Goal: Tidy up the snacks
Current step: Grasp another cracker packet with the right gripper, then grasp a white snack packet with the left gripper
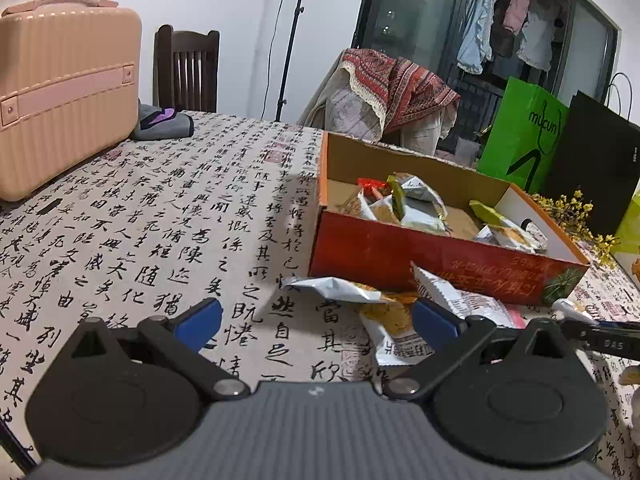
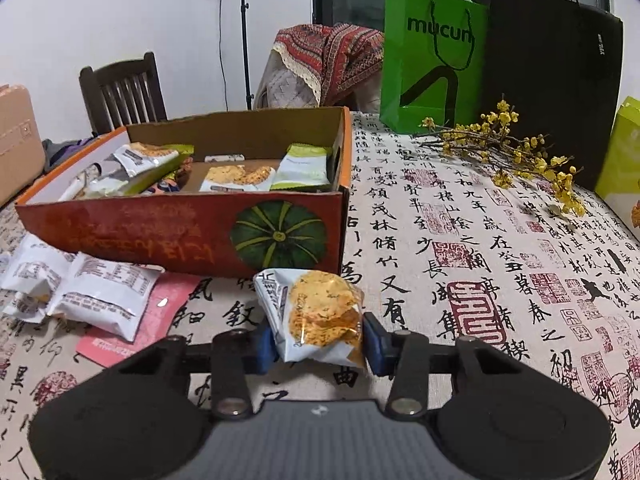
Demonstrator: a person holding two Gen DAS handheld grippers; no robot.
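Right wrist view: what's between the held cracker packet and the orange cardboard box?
Bare calligraphy tablecloth, nothing else. The right gripper pinches the white cracker packet just before the orange cardboard box's pumpkin-printed front wall.

Left gripper (image 1: 316,320): matte black linkage arms on a ribbed grey body, with two round black discs at the base.
Left pads (image 1: 200,322): blue and blocky, one on each finger.
Left screws (image 1: 228,387): silver pivot heads where the arms joined the body, smaller ones further out.
Right gripper (image 2: 320,338): the same build, black arms and a grey ribbed body.
Right pads (image 2: 376,340): blue.
Right screws (image 2: 404,405): silver, at the arm pivots.
Marking: a small white logo on each grey body.
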